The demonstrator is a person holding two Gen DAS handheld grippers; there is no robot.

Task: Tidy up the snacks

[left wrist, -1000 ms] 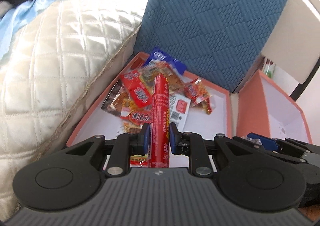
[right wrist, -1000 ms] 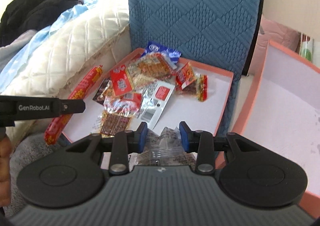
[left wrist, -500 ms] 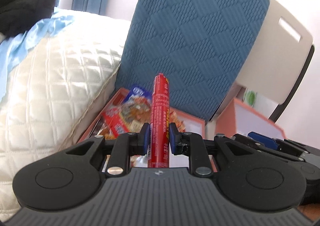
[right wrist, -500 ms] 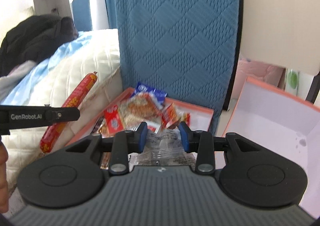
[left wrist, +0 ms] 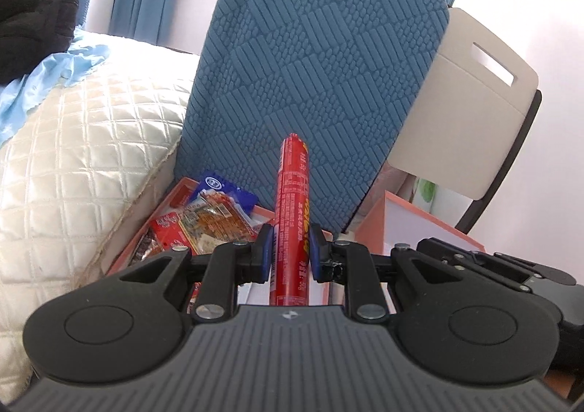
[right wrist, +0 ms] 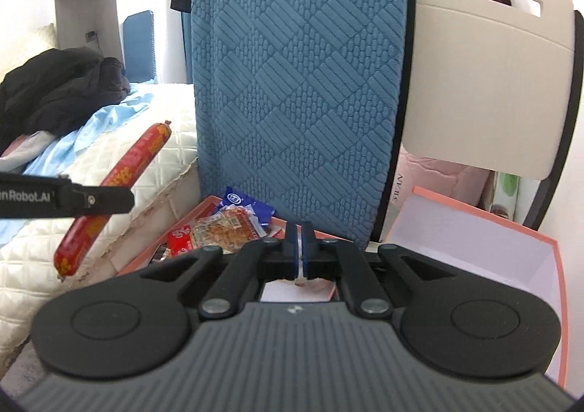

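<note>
Both handheld grippers hang above an orange-rimmed tray [left wrist: 171, 193] of snack packets, in front of a tall blue quilted cushion [left wrist: 321, 83]. Left gripper [left wrist: 290, 251]: its blue-padded jaws stand narrow, clamped on a long red sausage stick [left wrist: 294, 207] that points forward and up along the fingers (its far end shows against the cushion). From the right-hand camera the same sausage slants upward at the left, crossed by the black arm of the left gripper.

Right gripper [right wrist: 301, 251]: its jaws are pressed almost together, with only a thin sliver of clear wrapper [right wrist: 300, 275] pinched between the pads; what the wrapper belongs to cannot be made out.

Below, the tray holds a loose heap of packets [right wrist: 222, 227], red and orange ones, with a blue packet [right wrist: 248, 203] at the back touching the cushion. To the right of the tray stands an open orange box [right wrist: 540, 236] with a white inside. A white quilted pillow [left wrist: 84, 163] lies against the tray's left side, and a pale chair back [right wrist: 485, 76] rises behind the cushion on the right.
</note>
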